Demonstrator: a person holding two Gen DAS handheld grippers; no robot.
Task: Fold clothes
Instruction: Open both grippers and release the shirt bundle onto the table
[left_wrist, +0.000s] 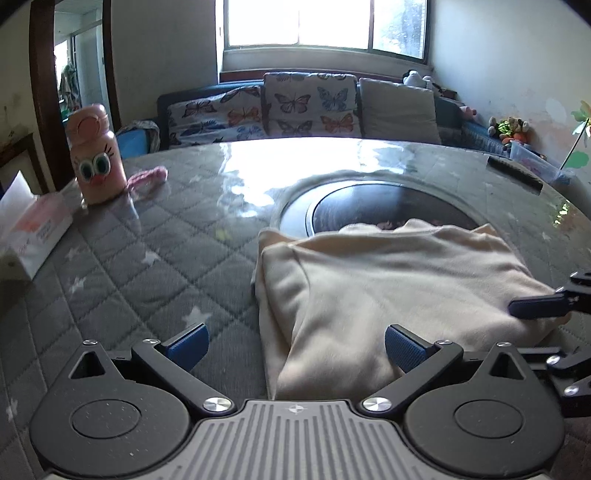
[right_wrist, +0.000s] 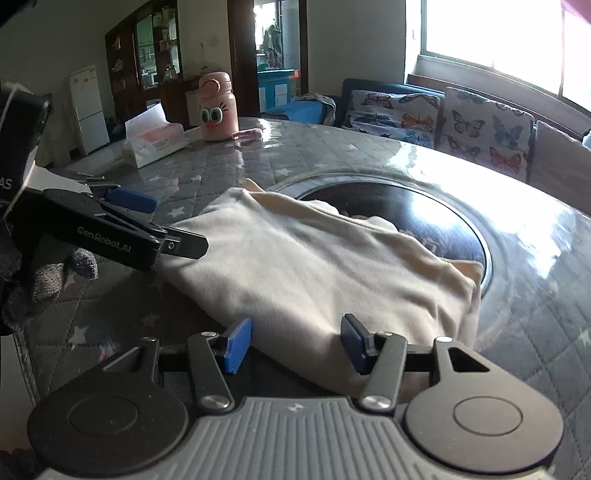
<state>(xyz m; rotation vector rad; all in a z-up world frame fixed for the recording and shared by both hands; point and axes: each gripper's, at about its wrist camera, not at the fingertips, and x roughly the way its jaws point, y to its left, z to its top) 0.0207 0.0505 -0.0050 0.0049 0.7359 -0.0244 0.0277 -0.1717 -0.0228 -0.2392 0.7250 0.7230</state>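
A cream garment (left_wrist: 388, 280) lies folded into a thick rectangle on the round table (left_wrist: 147, 258), partly over its dark centre disc (left_wrist: 388, 203). My left gripper (left_wrist: 295, 347) is open wide at the garment's near left corner, and its pads touch no cloth. In the right wrist view the garment (right_wrist: 314, 266) has its near edge between the half-spread pads of my right gripper (right_wrist: 295, 343), which do not press it. My left gripper (right_wrist: 173, 225), held by a gloved hand (right_wrist: 48, 277), hovers by the cloth's left edge.
A pink bottle with cartoon eyes (left_wrist: 95, 155) and a tissue box (left_wrist: 33, 229) stand at the table's far left, with a pink strap (left_wrist: 147, 177) beside them. A black bar (left_wrist: 515, 173) lies at the far right. A sofa with butterfly cushions (left_wrist: 310, 103) runs behind.
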